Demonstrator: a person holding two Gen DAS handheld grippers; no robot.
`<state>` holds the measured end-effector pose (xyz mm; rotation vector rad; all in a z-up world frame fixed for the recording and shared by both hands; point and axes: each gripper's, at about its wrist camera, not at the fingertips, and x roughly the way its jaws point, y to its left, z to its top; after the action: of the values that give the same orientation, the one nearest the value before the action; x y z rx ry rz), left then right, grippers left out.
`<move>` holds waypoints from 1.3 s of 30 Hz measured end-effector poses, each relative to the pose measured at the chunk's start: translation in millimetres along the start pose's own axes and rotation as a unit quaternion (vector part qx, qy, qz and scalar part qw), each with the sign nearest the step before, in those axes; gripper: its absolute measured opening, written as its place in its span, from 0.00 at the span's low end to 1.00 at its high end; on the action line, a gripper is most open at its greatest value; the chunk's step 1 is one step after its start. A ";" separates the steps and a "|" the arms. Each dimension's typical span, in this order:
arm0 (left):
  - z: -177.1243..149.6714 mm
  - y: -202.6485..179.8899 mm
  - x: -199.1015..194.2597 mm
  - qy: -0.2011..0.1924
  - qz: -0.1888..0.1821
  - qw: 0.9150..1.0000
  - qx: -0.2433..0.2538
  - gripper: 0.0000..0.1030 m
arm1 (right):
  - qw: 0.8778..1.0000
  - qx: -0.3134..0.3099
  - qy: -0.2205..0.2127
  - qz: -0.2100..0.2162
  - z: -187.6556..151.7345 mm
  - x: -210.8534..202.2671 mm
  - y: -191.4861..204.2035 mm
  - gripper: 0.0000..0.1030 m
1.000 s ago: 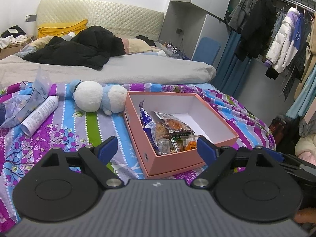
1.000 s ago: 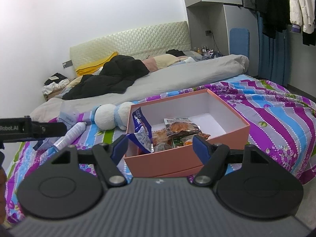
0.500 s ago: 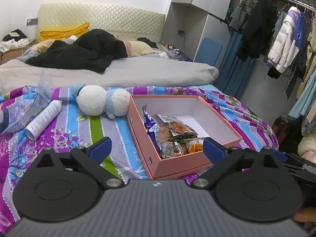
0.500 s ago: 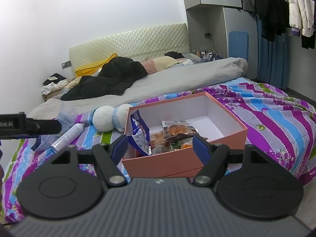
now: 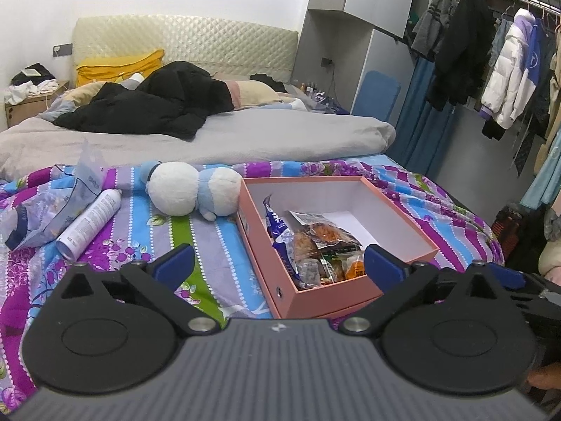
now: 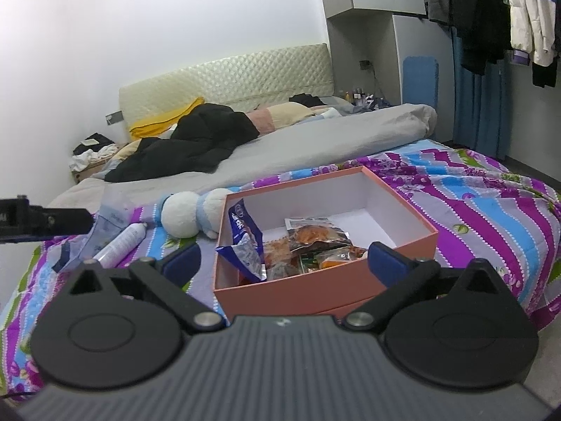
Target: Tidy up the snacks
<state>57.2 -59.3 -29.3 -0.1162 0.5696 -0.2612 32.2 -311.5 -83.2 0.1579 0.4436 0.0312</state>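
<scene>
A pink box (image 5: 403, 235) (image 6: 326, 291) with a white inside sits open on the striped bedspread. Several snack packets (image 5: 315, 242) (image 6: 301, 242) lie in its near half, with a blue packet (image 5: 278, 229) (image 6: 245, 242) leaning on its left wall. My left gripper (image 5: 278, 266) is open and empty, held back from the box's near left corner. My right gripper (image 6: 284, 261) is open and empty, in front of the box's near wall. The left gripper's body (image 6: 35, 219) shows at the left edge of the right wrist view.
A white and blue plush toy (image 5: 193, 193) (image 6: 193, 215) lies left of the box. A white spray can (image 5: 89, 224) (image 6: 122, 242) and a clear plastic bag (image 5: 52, 203) lie further left. A grey duvet (image 5: 210, 137) and black coat (image 5: 157, 105) lie behind. Clothes (image 5: 505, 70) hang at the right.
Both grippers have drawn back and risen a little from the box, so it looks smaller and lower in both views. Both stay open and empty.
</scene>
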 end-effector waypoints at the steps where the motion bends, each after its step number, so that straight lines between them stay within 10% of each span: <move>1: 0.2 -0.1 -0.1 0.000 0.001 1.000 -0.001 1.00 | 1.000 0.000 0.000 -0.001 -0.3 -0.5 0.2 1.00; 39: -1.7 1.7 7.8 0.016 0.021 1.000 0.007 1.00 | 1.000 0.011 0.008 -0.009 -3.9 6.0 -4.9 1.00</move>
<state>63.0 -59.9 -35.1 -0.0874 0.6019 -0.2263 35.9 -315.4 -90.1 0.1760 0.4611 0.0098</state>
